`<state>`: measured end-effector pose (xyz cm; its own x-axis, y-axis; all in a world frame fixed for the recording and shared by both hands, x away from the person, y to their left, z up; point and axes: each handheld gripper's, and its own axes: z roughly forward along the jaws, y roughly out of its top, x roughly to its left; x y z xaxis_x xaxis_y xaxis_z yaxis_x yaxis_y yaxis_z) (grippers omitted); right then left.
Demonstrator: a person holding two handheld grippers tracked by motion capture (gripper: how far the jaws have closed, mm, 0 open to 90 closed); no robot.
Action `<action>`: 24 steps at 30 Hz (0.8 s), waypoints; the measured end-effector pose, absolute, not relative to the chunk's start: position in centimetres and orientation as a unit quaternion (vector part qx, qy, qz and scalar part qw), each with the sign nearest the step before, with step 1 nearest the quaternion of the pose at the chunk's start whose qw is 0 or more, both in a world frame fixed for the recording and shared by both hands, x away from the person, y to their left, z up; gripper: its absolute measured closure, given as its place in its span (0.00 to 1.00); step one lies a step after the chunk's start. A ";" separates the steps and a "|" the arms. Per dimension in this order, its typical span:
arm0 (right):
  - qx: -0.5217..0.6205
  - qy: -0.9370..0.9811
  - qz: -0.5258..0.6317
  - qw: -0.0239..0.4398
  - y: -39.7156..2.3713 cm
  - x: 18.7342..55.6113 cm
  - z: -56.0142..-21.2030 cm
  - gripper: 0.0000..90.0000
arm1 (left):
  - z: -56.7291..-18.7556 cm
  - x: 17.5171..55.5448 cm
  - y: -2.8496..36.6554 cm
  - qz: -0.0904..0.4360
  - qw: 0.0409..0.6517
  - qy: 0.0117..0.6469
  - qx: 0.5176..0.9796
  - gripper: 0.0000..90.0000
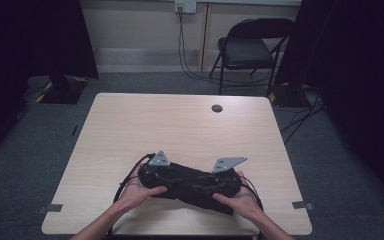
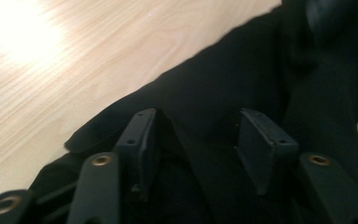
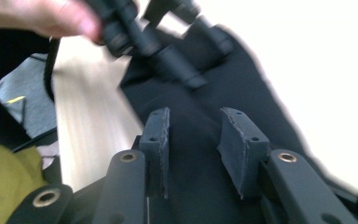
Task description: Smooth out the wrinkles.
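A black cloth (image 1: 200, 194) lies bunched near the front edge of the light wooden table (image 1: 180, 125). The person's hands hold both grippers low over it, pointing toward each other. My left gripper (image 1: 176, 181) has its jaws apart, with the cloth (image 2: 223, 79) under and between the pads and not pinched (image 2: 198, 114). My right gripper (image 1: 207, 186) also stands open (image 3: 196, 112) over the cloth (image 3: 242, 79). In the right gripper view the left gripper (image 3: 158, 46) and a hand (image 3: 42, 16) appear blurred beyond the jaws.
A round cable hole (image 1: 217, 108) sits near the table's far edge. A black folding chair (image 1: 250, 47) stands behind the table, with cables on the floor to its right. A yellow-green garment (image 3: 4, 182) is at the lower left of the right gripper view.
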<state>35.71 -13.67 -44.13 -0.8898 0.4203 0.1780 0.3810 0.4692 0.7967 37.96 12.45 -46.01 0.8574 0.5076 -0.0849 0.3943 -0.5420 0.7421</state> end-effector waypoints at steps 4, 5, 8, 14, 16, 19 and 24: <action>0.265 0.831 0.486 0.057 -15.1 37.6 -42.3 0.73 | -46.3 37.5 12.4 0.077 0.398 0.249 0.880 0.50; 0.275 0.826 0.488 0.066 -15.2 38.2 -42.2 0.74 | -46.4 37.4 12.4 0.081 0.399 0.246 0.880 0.50; 0.293 0.832 0.465 0.078 -15.1 39.3 -42.6 0.75 | -46.5 37.3 12.4 0.085 0.402 0.243 0.879 0.50; 0.294 0.855 0.423 0.059 -15.3 37.3 -44.2 0.75 | -46.8 37.0 12.8 0.079 0.414 0.260 0.869 0.49; 0.293 0.856 0.422 0.058 -15.5 36.5 -44.3 0.74 | -46.8 36.9 12.9 0.077 0.414 0.260 0.869 0.48; 0.300 0.858 0.412 0.066 -16.6 33.8 -44.8 0.64 | -46.7 36.6 13.2 0.073 0.410 0.256 0.872 0.46; 0.323 0.851 0.406 0.075 -17.8 32.3 -46.0 0.50 | -46.5 35.8 13.4 0.075 0.409 0.256 0.873 0.43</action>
<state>32.26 -17.77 -45.96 -0.7797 0.6113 0.1353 0.4900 0.4612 0.7397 35.75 13.36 -46.49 0.8580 0.5078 -0.0774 0.3846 -0.5352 0.7521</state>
